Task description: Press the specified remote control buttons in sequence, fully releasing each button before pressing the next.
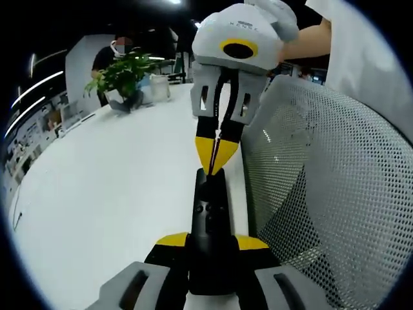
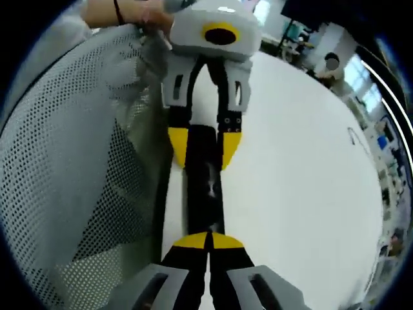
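Remote control [image 1: 210, 223] clamped by left hand-held gripper [image 1: 211, 244] at desk [image 1: 110, 187] edge; right hand-held gripper [image 1: 215, 157], jaws together, tip on button. Sequence progress cannot be told.

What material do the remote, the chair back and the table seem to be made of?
Remote: likely plastic, black and slightly glossy, with faint highlights on it. Chair back: mesh, probably woven fabric or plastic, grey-white, with regular small holes that let light through. Table: smooth white top, perhaps laminate; the soft even sheen leaves it open.
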`<state>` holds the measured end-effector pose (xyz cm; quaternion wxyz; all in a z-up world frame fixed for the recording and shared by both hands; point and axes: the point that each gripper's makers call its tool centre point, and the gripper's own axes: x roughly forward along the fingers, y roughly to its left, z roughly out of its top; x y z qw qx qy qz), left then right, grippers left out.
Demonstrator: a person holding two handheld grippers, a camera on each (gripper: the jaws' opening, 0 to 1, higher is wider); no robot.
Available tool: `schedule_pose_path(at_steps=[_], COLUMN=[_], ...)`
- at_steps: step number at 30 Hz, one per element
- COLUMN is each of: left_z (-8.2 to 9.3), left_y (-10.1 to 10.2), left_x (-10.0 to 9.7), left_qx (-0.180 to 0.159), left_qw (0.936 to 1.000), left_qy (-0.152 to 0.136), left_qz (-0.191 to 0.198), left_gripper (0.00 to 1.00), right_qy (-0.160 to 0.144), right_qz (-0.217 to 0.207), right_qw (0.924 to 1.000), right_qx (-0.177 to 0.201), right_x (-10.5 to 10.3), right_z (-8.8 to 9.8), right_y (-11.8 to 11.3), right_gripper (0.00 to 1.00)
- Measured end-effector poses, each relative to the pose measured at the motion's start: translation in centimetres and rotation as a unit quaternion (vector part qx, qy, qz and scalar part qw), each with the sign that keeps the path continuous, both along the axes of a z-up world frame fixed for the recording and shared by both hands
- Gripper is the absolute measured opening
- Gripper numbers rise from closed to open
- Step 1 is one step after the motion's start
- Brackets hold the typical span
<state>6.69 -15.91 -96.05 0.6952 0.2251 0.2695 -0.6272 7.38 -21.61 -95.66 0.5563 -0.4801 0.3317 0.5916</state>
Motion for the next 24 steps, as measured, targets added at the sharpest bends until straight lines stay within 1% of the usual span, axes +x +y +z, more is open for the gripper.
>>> schedule_pose_path(at_steps=[2,6,8,10,12,13,14,15,16,17,18,19,21,23,24], left_z=[0.0,0.0,0.0,0.0,0.0,0.0,0.0,0.0,0.0,0.0,0.0,0.0,0.0,0.0,0.1], left_y=[0.0,0.0,0.0,0.0,0.0,0.0,0.1,0.0,0.0,0.0,0.0,0.0,0.0,0.0,0.0], left_x=[0.0,0.0,0.0,0.0,0.0,-0.1,-0.1,-0.1,-0.1,-0.1,-0.1,-0.1,-0.2,-0.3,-0.3], left_qx=[0.0,0.0,0.0,0.0,0.0,-0.002,-0.003,-0.005,-0.004,-0.003,-0.003,-0.003,-0.003,-0.005,-0.006], left_qw=[1.0,1.0,1.0,1.0,1.0,1.0,1.0,1.0,1.0,1.0,1.0,1.0,1.0,0.9999,0.9999], left_qy=[0.0,0.0,0.001,0.0,-0.001,-0.001,-0.001,0.0,-0.001,-0.002,-0.003,-0.003,-0.001,0.0,0.0], left_qz=[0.0,0.001,0.001,0.001,-0.001,-0.002,-0.002,-0.003,-0.004,-0.006,-0.006,-0.007,-0.009,-0.011,-0.011], left_gripper=[0.25,0.25,0.25,0.25,0.25,0.25,0.25,0.25,0.25,0.25,0.25,0.25,0.25,0.25,0.25], right_qy=[0.0,-0.007,-0.01,-0.001,0.029,0.059,0.08,0.111,0.125,0.136,0.137,0.132,0.114,0.104,0.094], right_qz=[-0.007,-0.005,-0.004,-0.02,-0.059,-0.098,-0.119,-0.152,-0.168,-0.176,-0.166,-0.158,-0.131,-0.114,-0.108], right_qw=[0.9999,0.9993,0.9993,0.9996,0.9977,0.9925,0.9878,0.9784,0.973,0.9691,0.9706,0.973,0.9804,0.9846,0.9863], right_qx=[-0.011,-0.037,-0.037,-0.021,0.016,0.044,0.061,0.086,0.097,0.106,0.108,0.106,0.093,0.081,0.083], right_x=[0.1,0.1,0.1,0.1,0.1,0.2,0.2,0.2,0.2,0.0,-0.3,-0.5,-0.9,-1.2,-1.0], right_z=[-0.1,-0.2,-0.2,-0.1,0.0,0.1,0.2,0.4,0.4,0.5,0.6,0.6,0.5,0.3,0.4], right_y=[0.2,0.3,0.0,0.0,0.0,0.0,0.0,-0.1,-0.1,-0.1,0.0,0.0,0.2,0.3,0.5], right_gripper=[0.0,0.0,0.0,0.0,0.0,0.0,0.0,0.0,0.0,0.0,0.0,0.0,0.0,0.0,0.0])
